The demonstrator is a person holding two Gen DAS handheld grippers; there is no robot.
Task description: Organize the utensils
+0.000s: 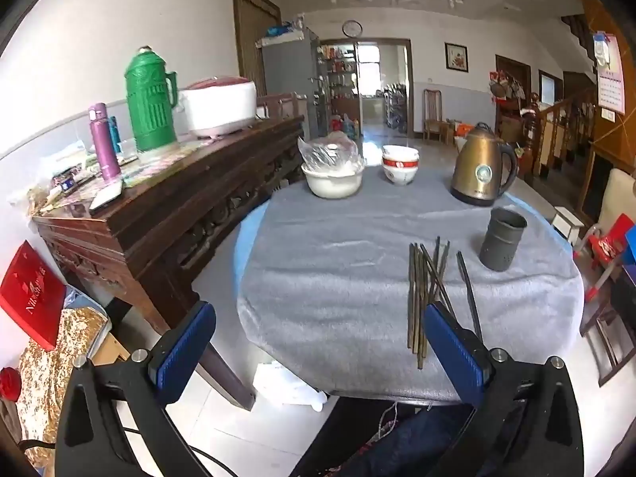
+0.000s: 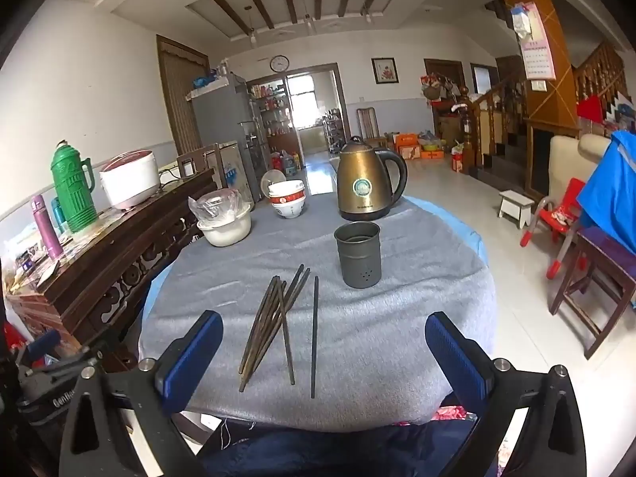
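Several dark chopsticks (image 2: 274, 326) lie in a loose bundle on the grey cloth of the round table (image 2: 397, 338), with one more chopstick (image 2: 314, 338) lying apart to their right. Behind them an empty grey metal holder cup (image 2: 357, 254) stands upright. In the left wrist view the same chopsticks (image 1: 425, 290) lie left of the holder cup (image 1: 501, 238). My right gripper (image 2: 324, 346) hovers above the near table edge, open, with the chopsticks' near ends seen between its blue pads. My left gripper (image 1: 318, 338) is open and empty, left of the bundle.
A brass kettle (image 2: 367, 181), stacked bowls (image 2: 287, 198) and a plastic-covered white bowl (image 2: 224, 222) stand at the table's far side. A dark wooden sideboard (image 1: 159, 214) with a green thermos (image 1: 149, 99) and rice cooker is on the left. Chairs stand at the right.
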